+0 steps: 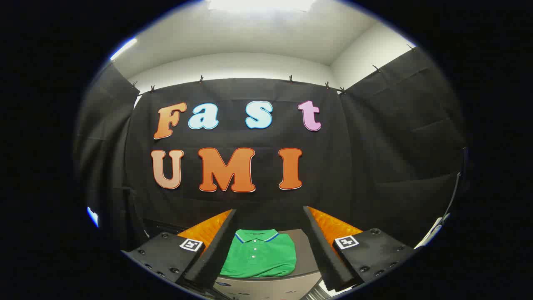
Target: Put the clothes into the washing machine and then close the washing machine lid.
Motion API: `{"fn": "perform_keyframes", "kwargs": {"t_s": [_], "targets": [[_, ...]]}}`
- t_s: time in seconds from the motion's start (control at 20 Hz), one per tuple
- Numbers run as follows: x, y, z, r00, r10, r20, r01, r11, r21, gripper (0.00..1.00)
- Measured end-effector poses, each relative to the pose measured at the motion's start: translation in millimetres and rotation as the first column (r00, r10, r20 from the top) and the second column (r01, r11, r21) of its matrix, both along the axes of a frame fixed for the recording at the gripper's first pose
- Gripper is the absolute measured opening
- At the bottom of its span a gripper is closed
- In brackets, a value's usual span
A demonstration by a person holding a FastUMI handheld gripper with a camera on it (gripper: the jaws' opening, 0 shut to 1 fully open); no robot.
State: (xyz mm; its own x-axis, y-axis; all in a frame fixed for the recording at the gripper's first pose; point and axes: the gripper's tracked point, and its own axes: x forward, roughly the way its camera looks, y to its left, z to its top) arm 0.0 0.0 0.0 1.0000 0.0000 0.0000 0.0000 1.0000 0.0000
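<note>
Gripper (270, 243) sits nearest, fingers spread wide, nothing between the pads, not touching anything. Each finger mount carries a square black-and-white marker tag, left tag (191, 244) and right tag (346, 241). Just ahead and below, seen in the gap between the two fingers: a green polo shirt (258, 256), folded into a neat compact rectangle, front side up. Collar has a thin blue trim line, short placket runs down from it with small white buttons. Fabric looks smooth, few wrinkles, fold edges rounded at the near side. Collar points to the far side, toward the booth wall; folded hem end is nearest the gripper. Long axis is hard to call, the fold reads roughly square, maybe slightly wider left to right; fisheye distortion makes it unreliable. Shirt lies flat on a grey top surface (302, 250), more or less centred left-right between the fingers, grey showing along its right side. The near edge of that surface drops to a lighter front panel (266, 287) with some small markings, too blurred to make out. Beyond the shirt: black cloth wall (374, 166), clipped along its top edge, with white wall and ceiling (258, 37) above.
</note>
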Motion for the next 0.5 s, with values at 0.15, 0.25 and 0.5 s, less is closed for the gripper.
{"fn": "perform_keyframes", "kwargs": {"t_s": [0.15,0.25,0.5], "targets": [[0.7,0.8,-2.8,1.0,0.002,-0.003,-0.002,1.0,0.003,0.99],[1.0,0.8,-2.8,1.0,0.002,-0.005,-0.002,1.0,0.006,0.99],[-1.9,-0.7,-2.0,1.0,-0.001,-0.002,0.001,1.0,0.009,0.99]]}}
